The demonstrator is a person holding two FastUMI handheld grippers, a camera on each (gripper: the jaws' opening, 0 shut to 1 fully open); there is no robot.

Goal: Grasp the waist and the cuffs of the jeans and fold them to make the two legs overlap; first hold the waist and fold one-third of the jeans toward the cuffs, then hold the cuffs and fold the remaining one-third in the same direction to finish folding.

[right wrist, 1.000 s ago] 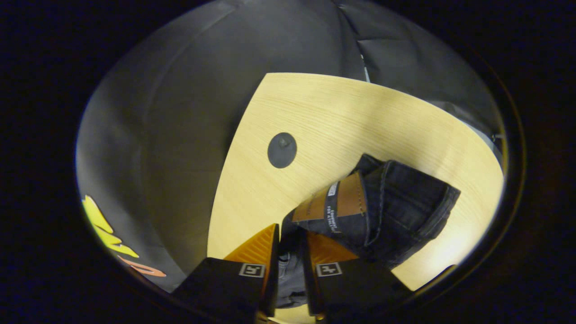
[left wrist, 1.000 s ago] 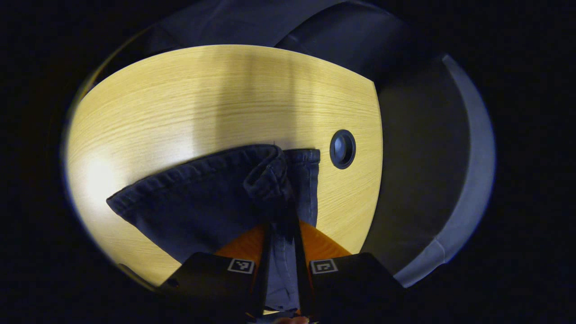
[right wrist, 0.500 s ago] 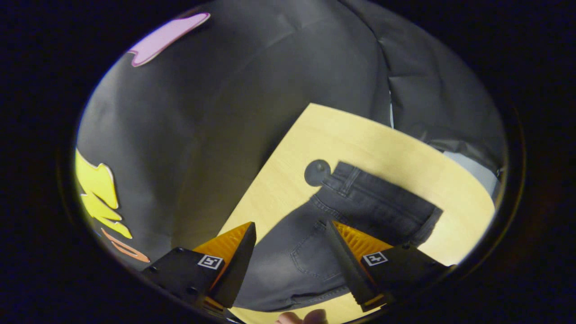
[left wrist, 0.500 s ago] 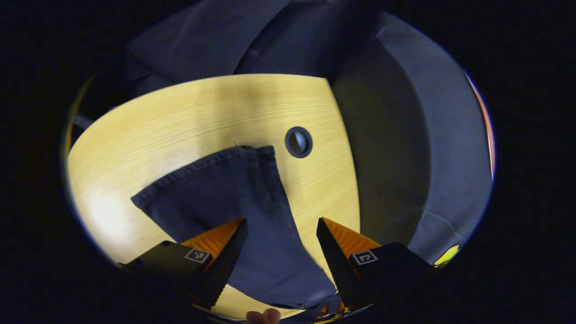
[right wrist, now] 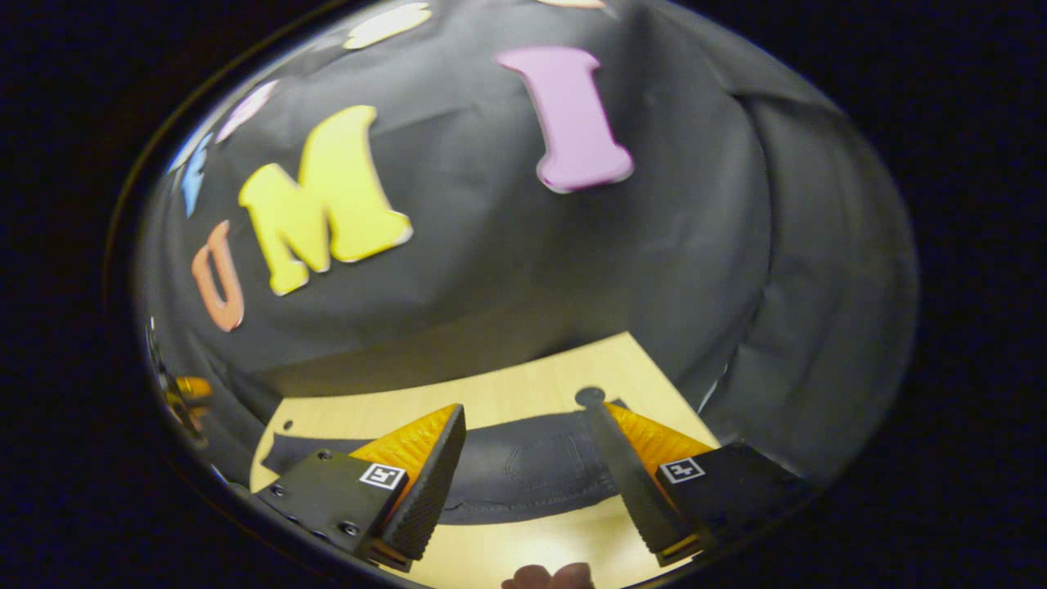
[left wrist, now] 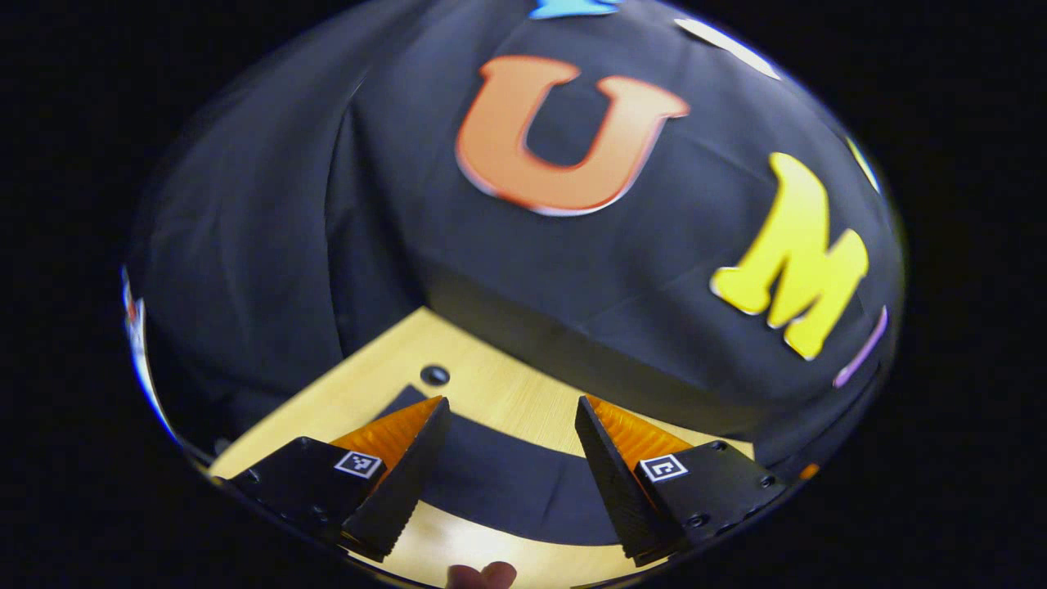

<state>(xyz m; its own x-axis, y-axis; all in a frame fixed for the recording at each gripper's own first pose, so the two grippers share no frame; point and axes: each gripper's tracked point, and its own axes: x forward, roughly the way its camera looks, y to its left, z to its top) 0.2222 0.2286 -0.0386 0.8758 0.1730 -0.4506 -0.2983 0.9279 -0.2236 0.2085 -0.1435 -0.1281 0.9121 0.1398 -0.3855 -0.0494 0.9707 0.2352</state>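
Left gripper [left wrist: 511,409]: jaws spread wide, gripping nothing, held above the jeans [left wrist: 507,487] without touching. Right gripper [right wrist: 527,417]: likewise spread wide and empty, raised clear of the jeans [right wrist: 532,474]. Beneath both, dark jeans lying flat as a long band across the light wooden table [right wrist: 523,380], a back pocket facing up in the right gripper view. Round grommet [left wrist: 434,375] just beyond the denim's far edge. Fingertips [right wrist: 548,577] at the bottom rim.
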